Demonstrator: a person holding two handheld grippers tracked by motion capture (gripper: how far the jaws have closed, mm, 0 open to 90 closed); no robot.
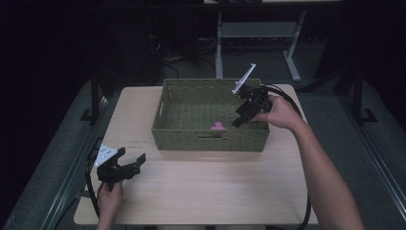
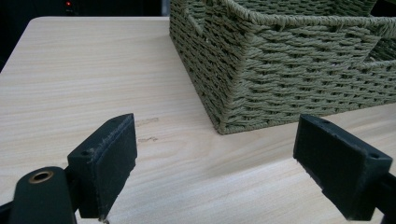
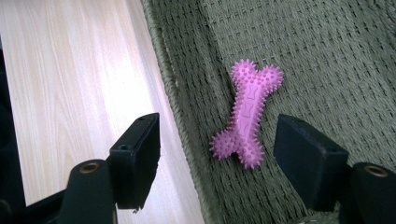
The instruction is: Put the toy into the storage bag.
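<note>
A pink spiky bone-shaped toy (image 3: pixel 246 114) lies on the floor of the green woven basket (image 1: pixel 163 112), close to its near wall (image 3: pixel 177 93); from above the toy (image 1: pixel 219 127) is a small pink spot. My right gripper (image 1: pixel 241 118) hangs over the basket's right side, open, jaws apart just above the toy (image 3: pixel 219 158) and touching nothing. My left gripper (image 1: pixel 129 162) rests low at the table's front left, open and empty (image 2: pixel 215 168), facing the basket's corner (image 2: pixel 229 116).
The basket (image 2: pixel 289 70) stands at the middle back of the light wooden table (image 1: pixel 206 191). Beyond the table's far edge are a desk frame (image 1: pixel 258 38) and dark floor. Cables trail from both grippers.
</note>
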